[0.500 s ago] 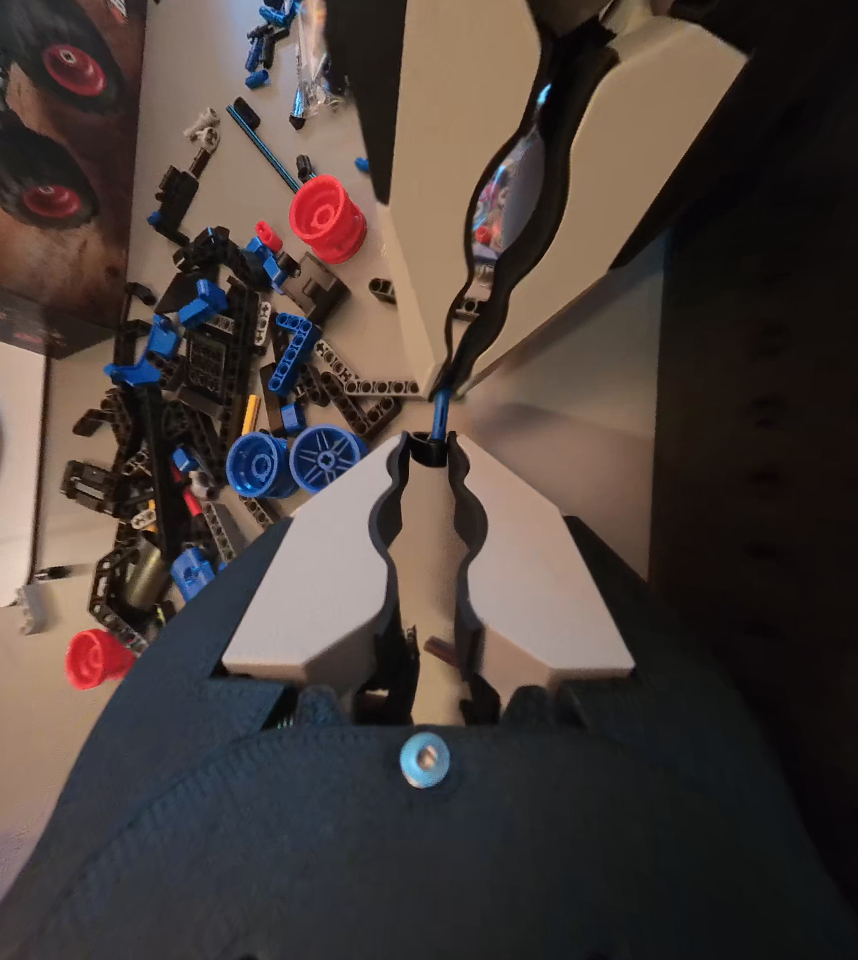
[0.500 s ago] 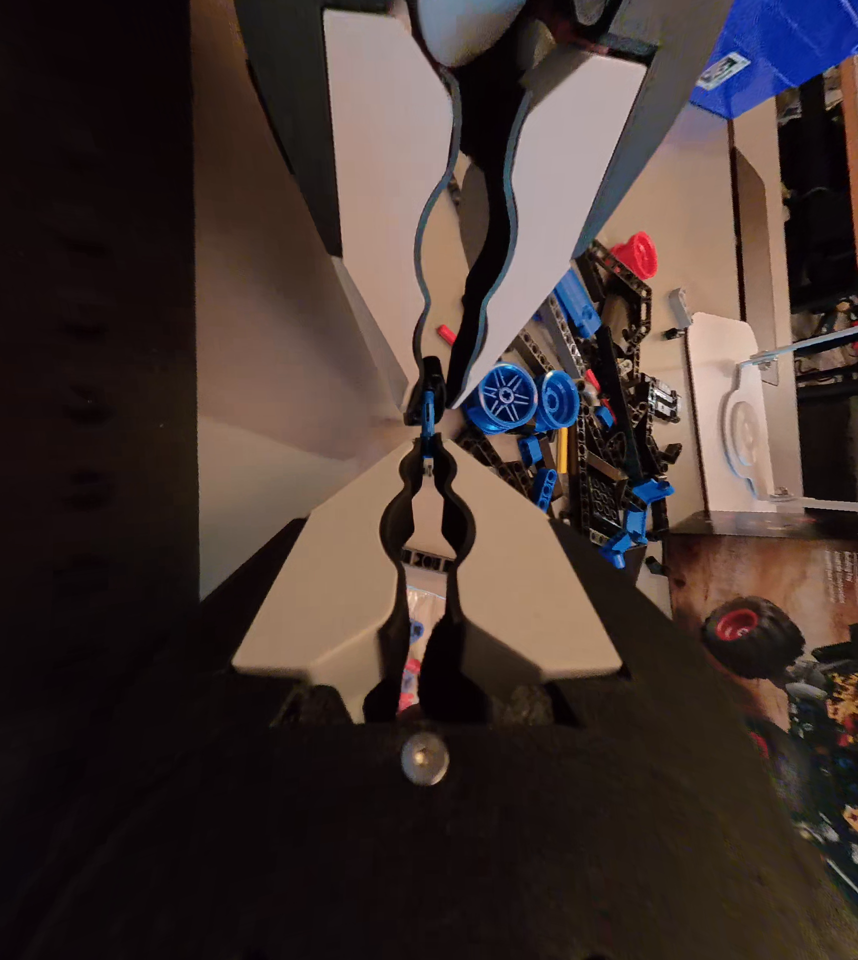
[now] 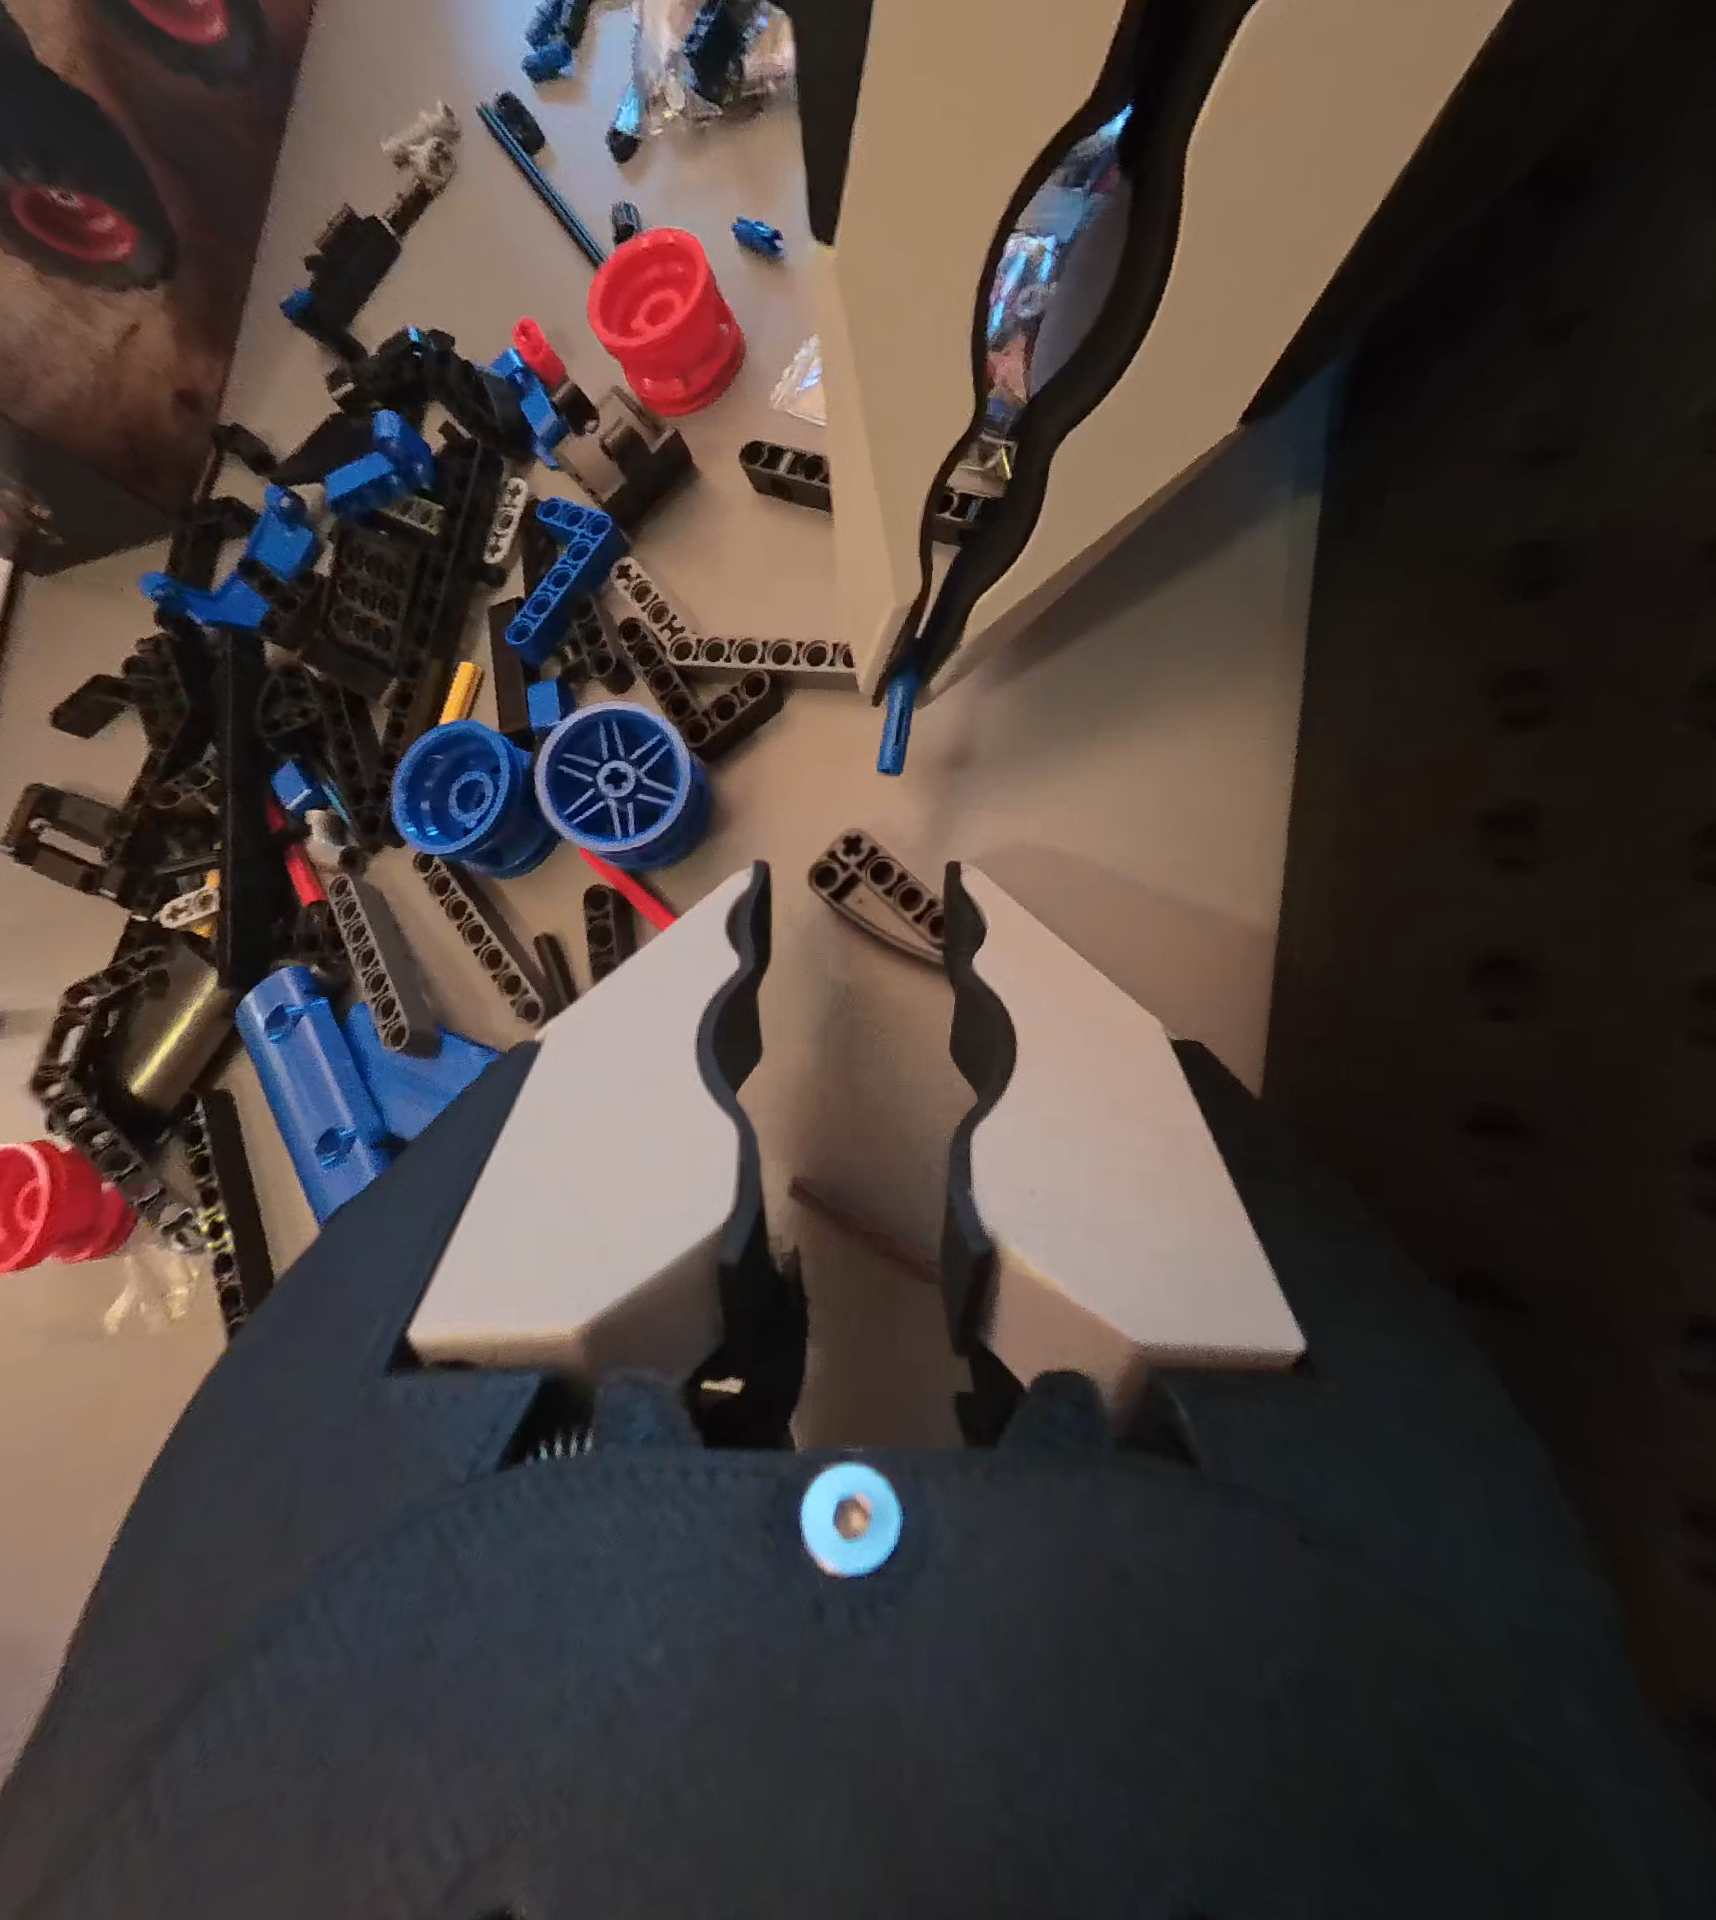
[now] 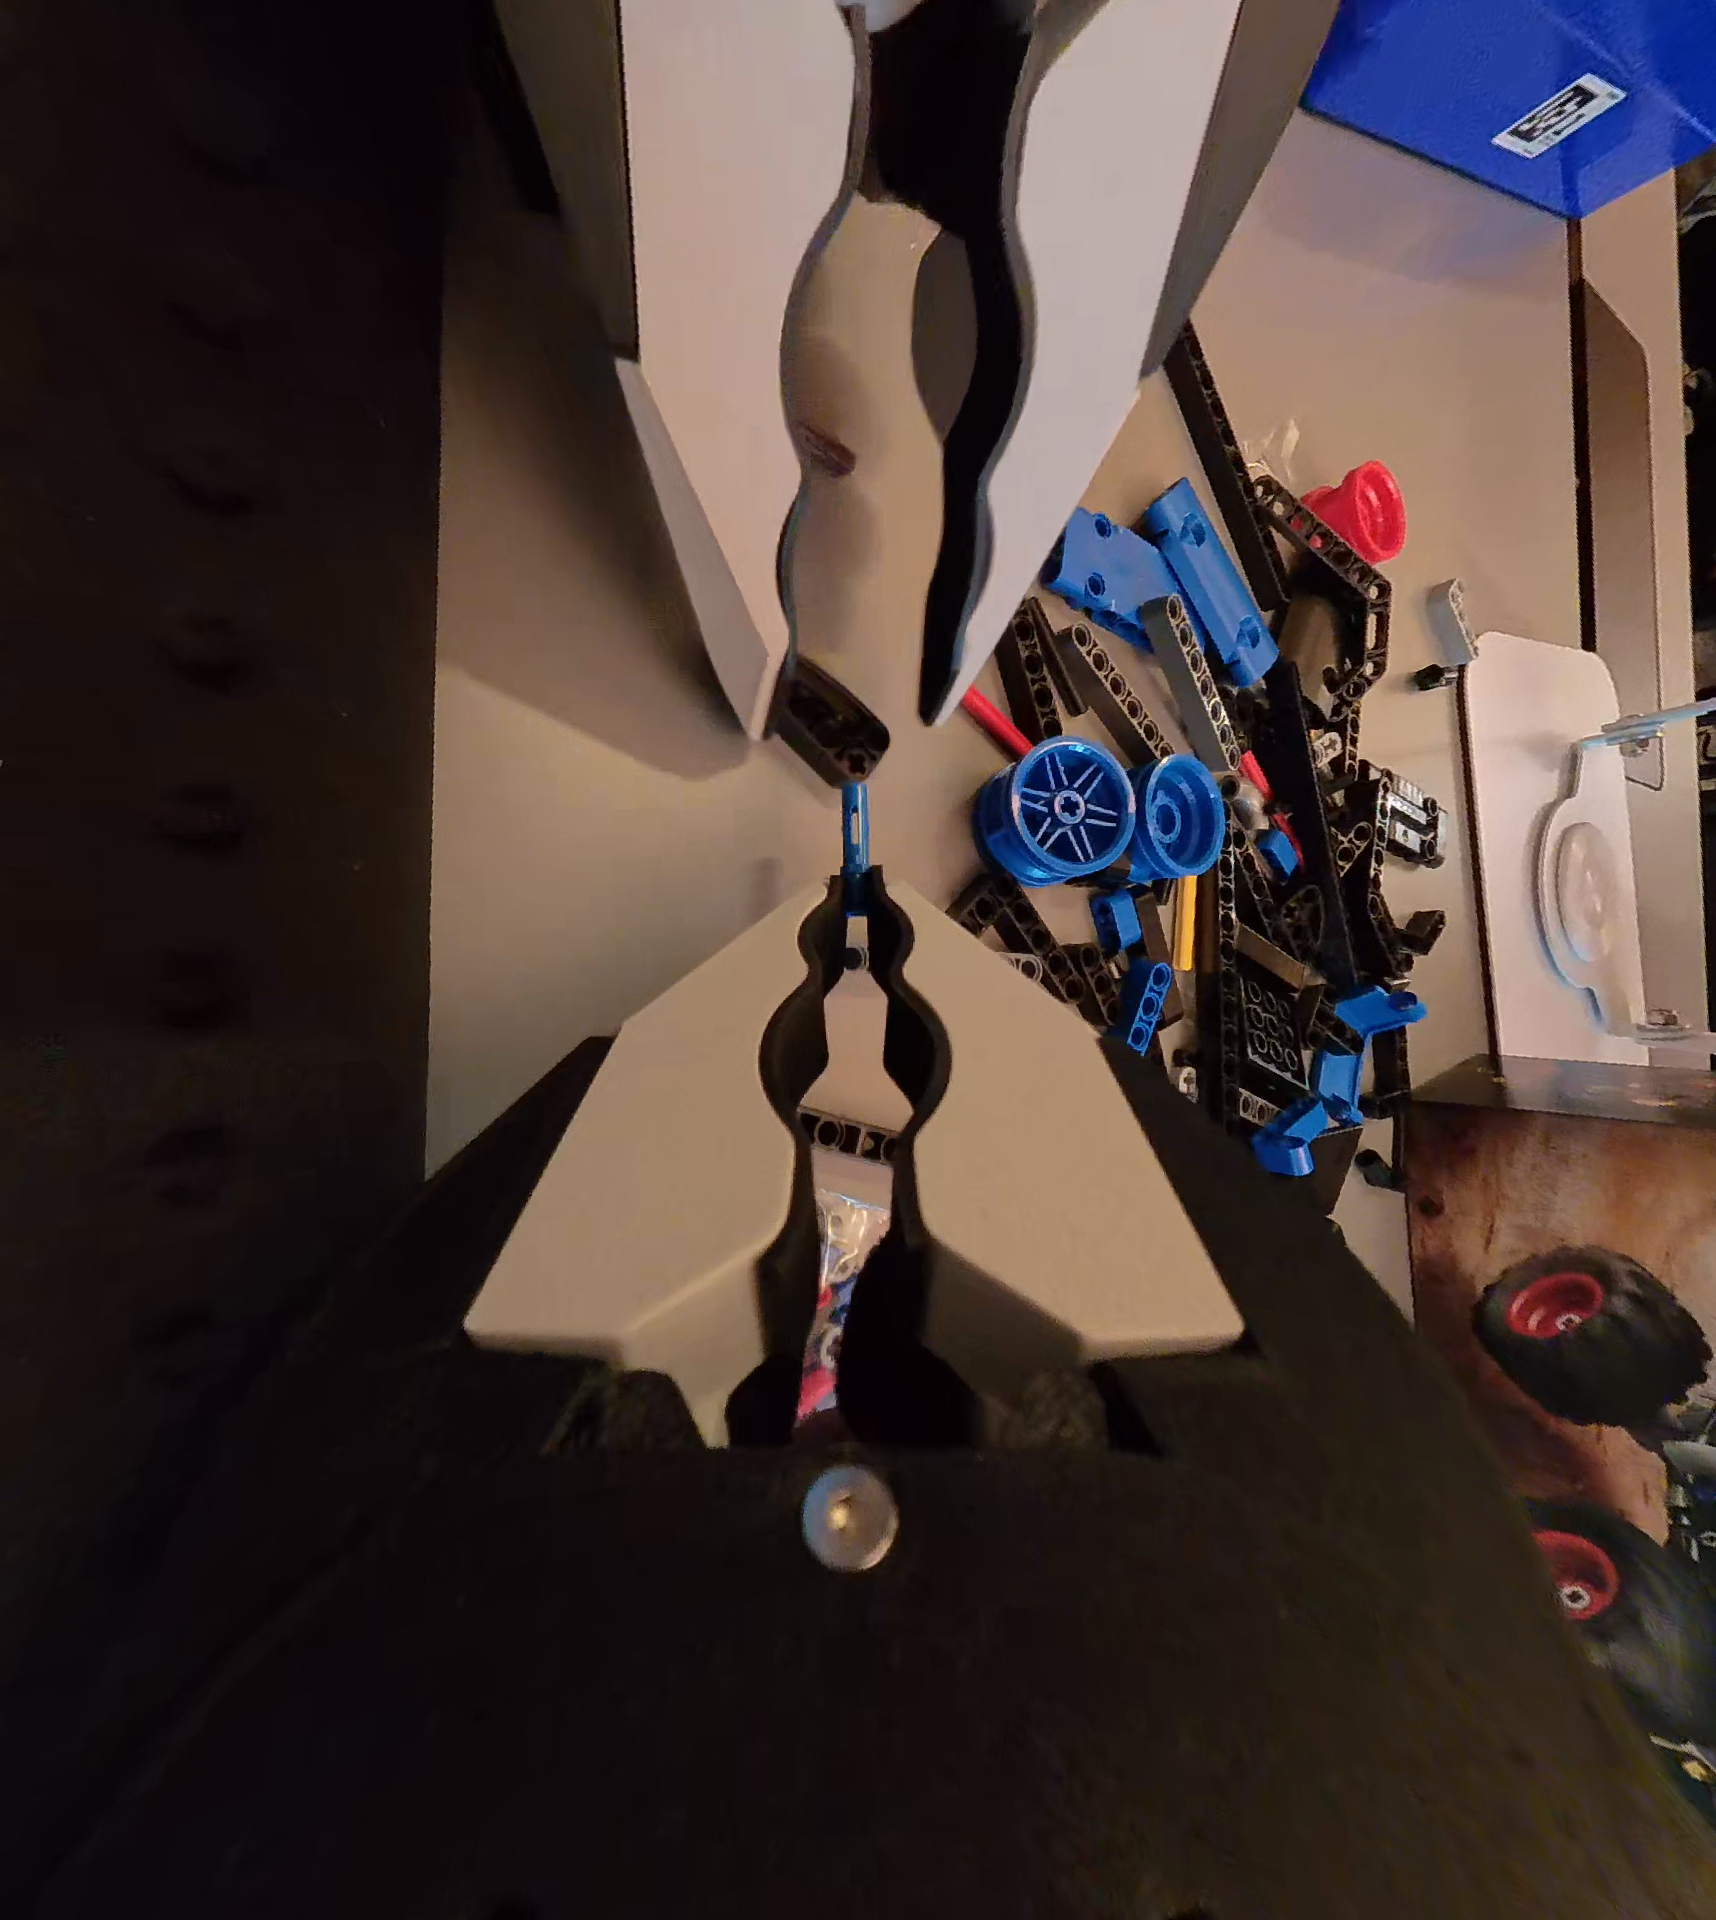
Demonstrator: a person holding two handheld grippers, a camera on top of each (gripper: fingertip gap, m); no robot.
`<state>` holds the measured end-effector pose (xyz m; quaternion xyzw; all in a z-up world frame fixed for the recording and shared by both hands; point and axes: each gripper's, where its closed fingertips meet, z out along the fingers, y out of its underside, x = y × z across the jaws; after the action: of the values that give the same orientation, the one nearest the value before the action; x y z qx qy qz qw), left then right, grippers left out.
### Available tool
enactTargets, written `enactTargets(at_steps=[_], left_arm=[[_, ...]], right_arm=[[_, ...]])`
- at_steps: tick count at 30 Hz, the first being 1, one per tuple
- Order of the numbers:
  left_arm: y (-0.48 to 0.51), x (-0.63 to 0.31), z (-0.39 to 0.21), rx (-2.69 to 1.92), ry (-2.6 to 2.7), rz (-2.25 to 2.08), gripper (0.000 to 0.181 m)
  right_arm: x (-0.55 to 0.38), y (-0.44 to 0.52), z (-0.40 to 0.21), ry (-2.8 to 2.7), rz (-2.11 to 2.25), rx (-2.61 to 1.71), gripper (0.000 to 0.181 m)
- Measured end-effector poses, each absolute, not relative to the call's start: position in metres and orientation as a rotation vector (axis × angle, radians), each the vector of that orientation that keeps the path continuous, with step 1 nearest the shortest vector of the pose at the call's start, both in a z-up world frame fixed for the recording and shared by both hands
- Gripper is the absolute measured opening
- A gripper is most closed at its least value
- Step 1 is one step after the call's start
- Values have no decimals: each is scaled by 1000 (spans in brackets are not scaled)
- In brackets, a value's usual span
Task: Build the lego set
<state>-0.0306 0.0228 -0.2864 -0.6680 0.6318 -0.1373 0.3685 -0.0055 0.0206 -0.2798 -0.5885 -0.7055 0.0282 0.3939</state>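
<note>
My left gripper (image 3: pixel 856 883) is open and empty. A black curved beam (image 3: pixel 880 902) lies on the tan table (image 3: pixel 1072 790), seen between its fingertips. My right gripper (image 4: pixel 854 896) is shut on a short blue pin (image 4: pixel 853 836) that sticks out past its tips. In the left wrist view the right gripper (image 3: pixel 901 675) comes in from the top with the pin (image 3: pixel 895 730) pointing at me. In the right wrist view the open left gripper (image 4: pixel 854 717) faces the pin, with the black beam (image 4: pixel 833 732) by its tip and apart from the pin.
A pile of loose black and blue parts (image 3: pixel 366 644) lies left of the grippers, with two blue wheels (image 3: pixel 615 784) and red wheels (image 3: pixel 667 317). The set's box (image 4: pixel 1612 1351) and a white stand (image 4: pixel 1550 831) sit beyond. A dark perforated panel (image 3: pixel 1560 831) borders the table. The tips of both grippers are at nearly the same place.
My left gripper has opened and drawn back from the right gripper. The black piece it pinched on the pin's end is out of its grip. The right gripper still holds the blue pin.
</note>
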Motion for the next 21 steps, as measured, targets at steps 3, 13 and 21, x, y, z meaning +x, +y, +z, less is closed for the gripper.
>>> enactTargets(at_steps=[3, 13, 21], left_arm=[[20, -36, -277, -1706, 1606, -382, 27], [10, -20, -246, -1327, 1687, -123, 11], [7, -24, -224, -1290, 1539, -166, 2]], right_arm=[[-7, 20, -278, -1796, 89, -1487, 2], [-24, 5, -253, -1727, 515, -1596, 2], [-31, 3, -227, -1547, 859, -1653, 3]])
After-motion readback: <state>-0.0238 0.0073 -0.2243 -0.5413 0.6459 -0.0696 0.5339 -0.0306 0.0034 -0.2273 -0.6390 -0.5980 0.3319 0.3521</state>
